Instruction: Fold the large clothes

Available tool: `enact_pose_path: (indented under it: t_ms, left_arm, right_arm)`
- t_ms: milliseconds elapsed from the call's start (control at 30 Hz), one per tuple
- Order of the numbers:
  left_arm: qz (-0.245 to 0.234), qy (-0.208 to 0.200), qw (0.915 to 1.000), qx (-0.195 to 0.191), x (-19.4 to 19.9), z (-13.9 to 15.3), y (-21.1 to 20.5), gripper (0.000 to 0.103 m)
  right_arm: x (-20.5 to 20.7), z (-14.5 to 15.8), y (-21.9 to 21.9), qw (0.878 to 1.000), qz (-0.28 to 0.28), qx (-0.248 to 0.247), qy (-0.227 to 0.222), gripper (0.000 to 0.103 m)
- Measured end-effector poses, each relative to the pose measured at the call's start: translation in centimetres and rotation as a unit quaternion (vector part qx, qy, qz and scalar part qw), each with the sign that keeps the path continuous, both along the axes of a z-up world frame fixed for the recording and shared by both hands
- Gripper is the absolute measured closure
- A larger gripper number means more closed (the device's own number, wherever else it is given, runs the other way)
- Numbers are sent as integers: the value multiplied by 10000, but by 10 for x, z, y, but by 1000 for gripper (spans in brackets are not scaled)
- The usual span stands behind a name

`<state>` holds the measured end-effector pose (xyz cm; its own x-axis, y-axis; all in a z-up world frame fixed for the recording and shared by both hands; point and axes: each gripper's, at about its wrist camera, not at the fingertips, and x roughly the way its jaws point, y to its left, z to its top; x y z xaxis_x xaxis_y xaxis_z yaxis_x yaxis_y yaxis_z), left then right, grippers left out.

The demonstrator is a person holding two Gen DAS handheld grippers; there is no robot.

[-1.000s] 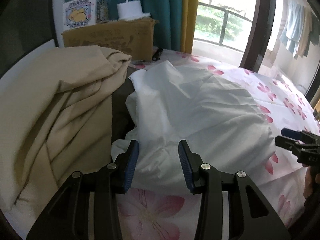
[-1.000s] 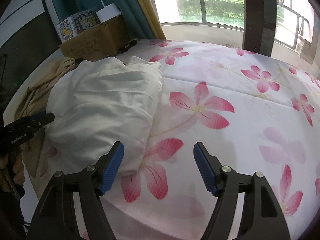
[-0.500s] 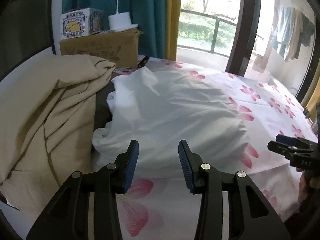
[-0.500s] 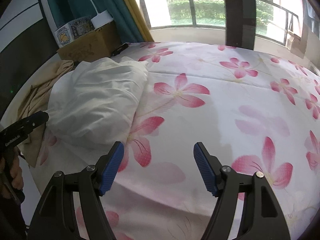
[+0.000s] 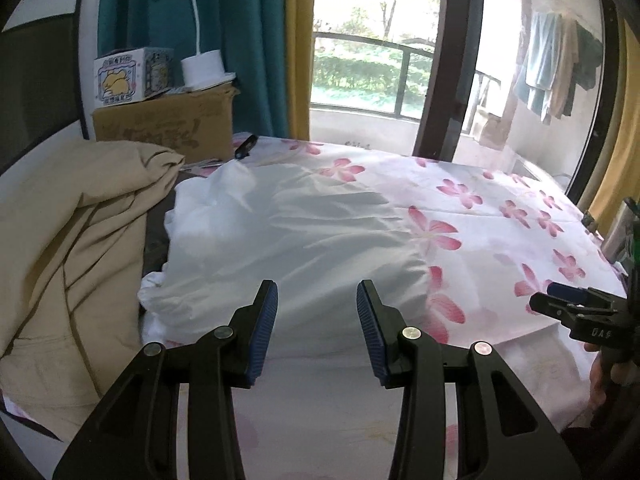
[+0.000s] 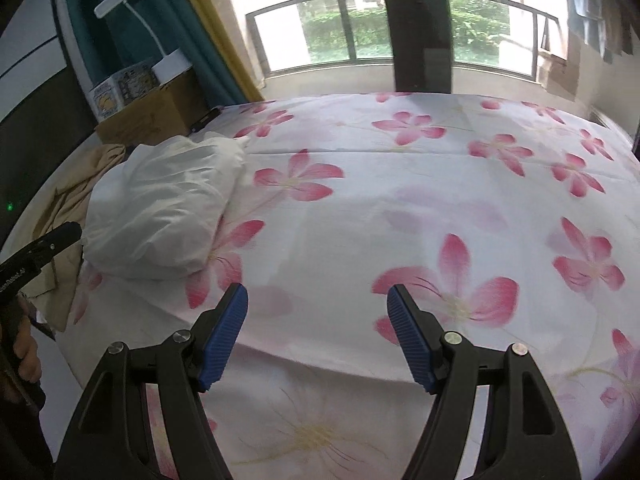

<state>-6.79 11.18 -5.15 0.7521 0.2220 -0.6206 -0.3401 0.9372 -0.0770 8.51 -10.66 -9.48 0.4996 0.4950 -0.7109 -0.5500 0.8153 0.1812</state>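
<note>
A white garment (image 5: 288, 248) lies bunched on the flowered bed sheet (image 5: 488, 216), with a beige garment (image 5: 68, 248) heaped to its left. My left gripper (image 5: 316, 320) is open and empty, hanging short of the white garment's near edge. In the right wrist view the white garment (image 6: 160, 208) sits at the left and the beige garment (image 6: 68, 196) behind it. My right gripper (image 6: 316, 328) is open and empty above bare sheet (image 6: 400, 200), well right of the clothes. Each gripper shows at the edge of the other's view.
A cardboard box (image 5: 168, 128) with a printed carton (image 5: 120, 80) and a white lamp base (image 5: 202, 68) stands at the bed's head by teal and yellow curtains. A dark small object (image 5: 245, 147) lies near the box. Windows and hanging laundry (image 5: 556, 68) are beyond.
Both grippers have drawn back from the clothes toward the bed's near edge. The white garment looks smaller and farther in both views. Jaw openings are unchanged.
</note>
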Motion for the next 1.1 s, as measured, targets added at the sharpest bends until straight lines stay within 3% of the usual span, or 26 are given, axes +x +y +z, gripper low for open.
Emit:
enact_pose_path:
  t_ms: [333,733,1100]
  left_arm:
    - [-291,-269,9992,-47,10,13,-25,47]
    - [-697,-471,9965,-9,25,28,-49,46]
    - [-567,-716,9950,398,34,51,-56,46]
  right_arm:
    - [1,9,-36,9991,-408,45,-112,30]
    - [5,25,-73,9957,-854,44,-364,26]
    - [8,48,-100,9900,-1201,-45,-740,25]
